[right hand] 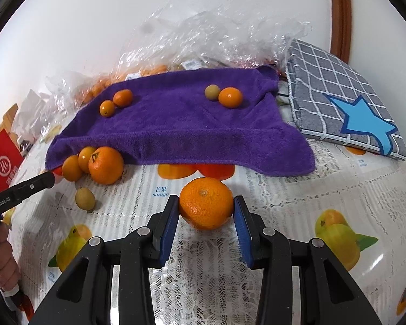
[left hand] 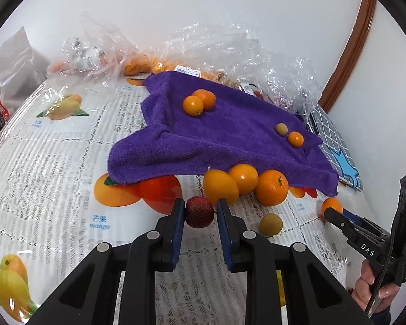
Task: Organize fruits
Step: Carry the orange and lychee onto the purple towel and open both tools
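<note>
Left gripper (left hand: 200,212): its blue-padded fingers (left hand: 178,218) pinch a small dark-red fruit (left hand: 199,211) just above the desk (left hand: 54,168), which wears a lace-patterned cloth printed with mangoes and oranges. Right gripper (right hand: 206,208): its fingers (right hand: 170,216) pinch a mandarin (right hand: 206,203), one pad on each flank, the fruit's underside at or just over the cloth.

Beyond the left fingers, three orange fruits (left hand: 245,182) lie touching in a row at the near edge of a purple towel (left hand: 230,140). A small tan fruit (left hand: 270,224) sits apart on the cloth, between the two grippers.

On the towel, two groups: a pair of small oranges (left hand: 199,102) touching each other toward the far left, and an olive-brown fruit (left hand: 281,129) just beside another small orange (left hand: 295,138) toward the right.

To the right of the towel lies a grey checked cushion (right hand: 338,94) with a blue star. Behind the towel, against the white wall (left hand: 230,5), crumpled clear plastic bags (left hand: 230,46) hold more orange fruit. A brown wooden frame (left hand: 349,48) runs up the wall at right. At the far left edge of the right-wrist view stands a red package (right hand: 4,159).

A hand (left hand: 373,289) grips the handle of the right gripper at the lower right of the left-wrist view; another hand (right hand: 2,260) holds the left gripper's handle at the lower left of the right-wrist view.
</note>
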